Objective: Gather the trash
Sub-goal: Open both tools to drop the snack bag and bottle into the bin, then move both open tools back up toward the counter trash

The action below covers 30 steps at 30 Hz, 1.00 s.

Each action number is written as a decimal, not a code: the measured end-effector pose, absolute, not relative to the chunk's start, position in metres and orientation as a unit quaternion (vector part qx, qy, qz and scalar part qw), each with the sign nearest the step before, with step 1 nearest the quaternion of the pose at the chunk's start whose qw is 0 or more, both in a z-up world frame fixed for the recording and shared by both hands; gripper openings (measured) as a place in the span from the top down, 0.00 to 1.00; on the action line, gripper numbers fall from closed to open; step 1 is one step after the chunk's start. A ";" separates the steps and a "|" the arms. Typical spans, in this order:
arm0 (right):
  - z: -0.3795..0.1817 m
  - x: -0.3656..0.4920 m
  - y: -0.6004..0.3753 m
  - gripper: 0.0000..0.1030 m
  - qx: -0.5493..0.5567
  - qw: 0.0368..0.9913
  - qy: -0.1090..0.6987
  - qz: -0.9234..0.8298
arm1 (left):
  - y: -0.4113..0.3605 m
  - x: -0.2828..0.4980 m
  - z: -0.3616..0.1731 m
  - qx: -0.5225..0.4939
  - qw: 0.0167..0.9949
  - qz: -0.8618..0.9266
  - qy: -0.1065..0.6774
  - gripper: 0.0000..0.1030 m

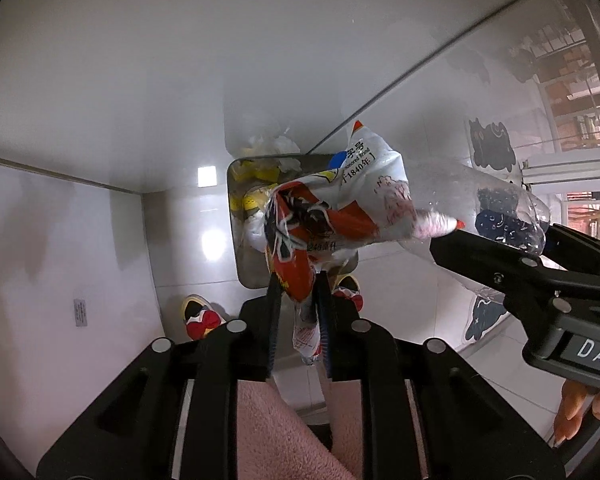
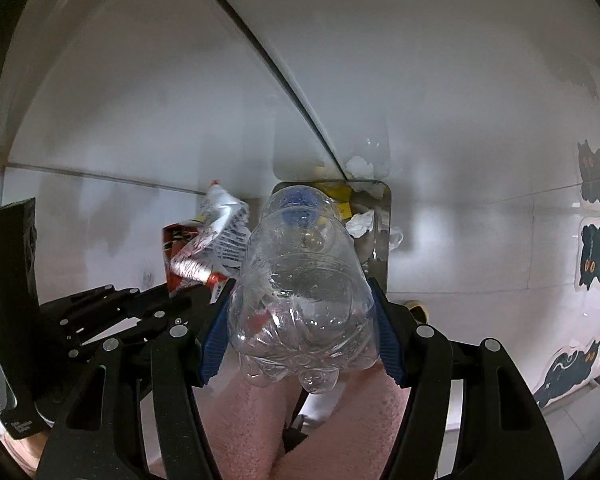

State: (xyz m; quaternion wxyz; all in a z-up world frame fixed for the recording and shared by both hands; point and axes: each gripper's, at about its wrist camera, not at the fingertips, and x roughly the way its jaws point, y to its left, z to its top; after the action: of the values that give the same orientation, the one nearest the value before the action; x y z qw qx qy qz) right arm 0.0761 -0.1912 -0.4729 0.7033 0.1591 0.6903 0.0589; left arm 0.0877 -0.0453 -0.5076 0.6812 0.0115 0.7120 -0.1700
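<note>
My left gripper (image 1: 298,292) is shut on a crumpled red and white snack wrapper (image 1: 340,208) and holds it above a metal trash bin (image 1: 236,236) that has yellow and white trash inside. My right gripper (image 2: 300,300) is shut on a clear plastic bottle (image 2: 300,280) with a blue cap, its cap end pointing toward the bin (image 2: 382,240). In the left wrist view the right gripper (image 1: 500,264) and the bottle (image 1: 480,208) come in from the right, beside the wrapper. In the right wrist view the left gripper (image 2: 196,292) and the wrapper (image 2: 208,240) sit at the left.
The bin stands on a white tiled floor (image 1: 180,220) in a corner between white walls. Cat-shaped stickers (image 2: 596,256) are on the right wall. Feet in red and yellow slippers (image 1: 200,316) and pink trousers (image 1: 276,432) are below the grippers. A window (image 1: 572,80) is at the far right.
</note>
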 end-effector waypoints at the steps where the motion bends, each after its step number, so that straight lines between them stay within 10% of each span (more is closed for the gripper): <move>1: -0.473 0.077 -0.192 0.38 0.163 0.702 0.691 0.058 | -0.045 0.088 -0.508 0.010 0.680 -0.170 0.713 0.81; 17: -0.441 0.078 -0.208 0.10 0.158 0.726 0.668 0.031 | -0.034 0.092 -0.482 0.026 0.704 -0.161 0.691 0.22; 30: -0.373 0.057 -0.205 0.03 0.126 0.772 0.622 0.037 | -0.013 0.075 -0.401 0.026 0.752 -0.169 0.637 0.08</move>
State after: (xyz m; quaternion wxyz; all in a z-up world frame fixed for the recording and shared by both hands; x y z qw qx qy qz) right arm 0.0569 -0.2054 -0.3726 0.7720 0.1255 0.6219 0.0374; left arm 0.0747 -0.0127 -0.4008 0.7521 0.0261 0.6365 -0.1690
